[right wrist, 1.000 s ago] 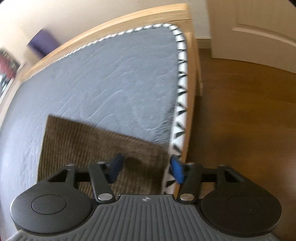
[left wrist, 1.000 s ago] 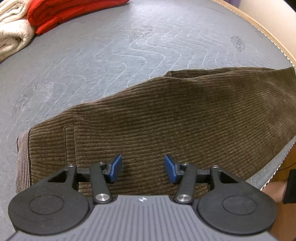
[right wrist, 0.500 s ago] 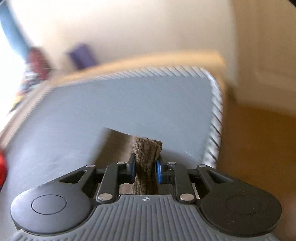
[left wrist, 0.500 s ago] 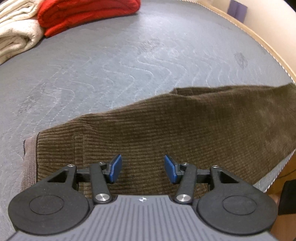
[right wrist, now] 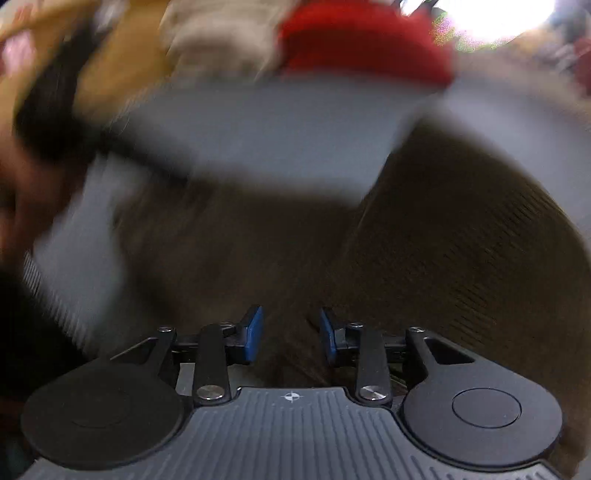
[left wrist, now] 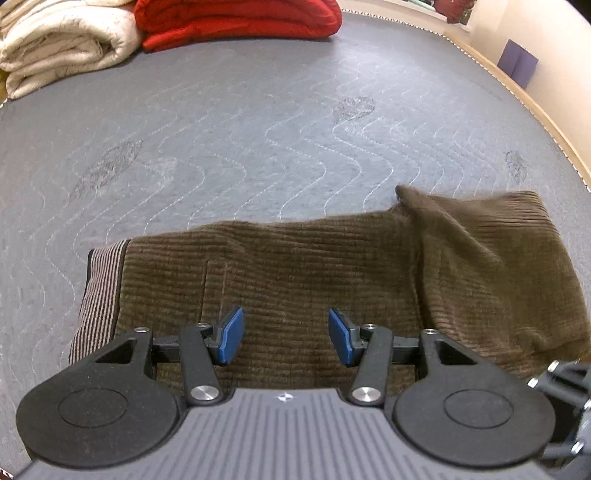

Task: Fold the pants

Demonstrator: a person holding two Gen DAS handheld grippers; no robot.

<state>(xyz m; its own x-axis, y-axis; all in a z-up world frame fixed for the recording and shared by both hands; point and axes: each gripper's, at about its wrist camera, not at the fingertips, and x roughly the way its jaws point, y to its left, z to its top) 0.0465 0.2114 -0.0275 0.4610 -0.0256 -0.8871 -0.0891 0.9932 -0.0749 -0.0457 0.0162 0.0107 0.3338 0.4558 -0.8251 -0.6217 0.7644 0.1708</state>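
Your left hand-held gripper (left wrist: 285, 336) is hovering over the brown corduroy pants (left wrist: 314, 273) with its blue fingertips (left wrist: 231, 334) spread wide and holding nothing. Your right hand-held gripper (right wrist: 290, 334) is showing its pads partly apart, with brown cloth lying in the gap between them; motion blur is preventing you from telling whether the pads are gripping that cloth.

The pants are lying across the near part of the grey quilted mattress (left wrist: 258, 147). The striped waistband lining (left wrist: 98, 291) is facing the left side of the left wrist view. At the right side of that view, one end of the pants (left wrist: 491, 254) is lying doubled back over the rest of the garment. In the right wrist view, the pants (right wrist: 461, 258) are filling the lower and right portions of the frame.

A folded cream blanket (left wrist: 62, 48) and a folded red blanket (left wrist: 236, 18) are resting side by side at the far edge of the mattress, well apart from the pants.
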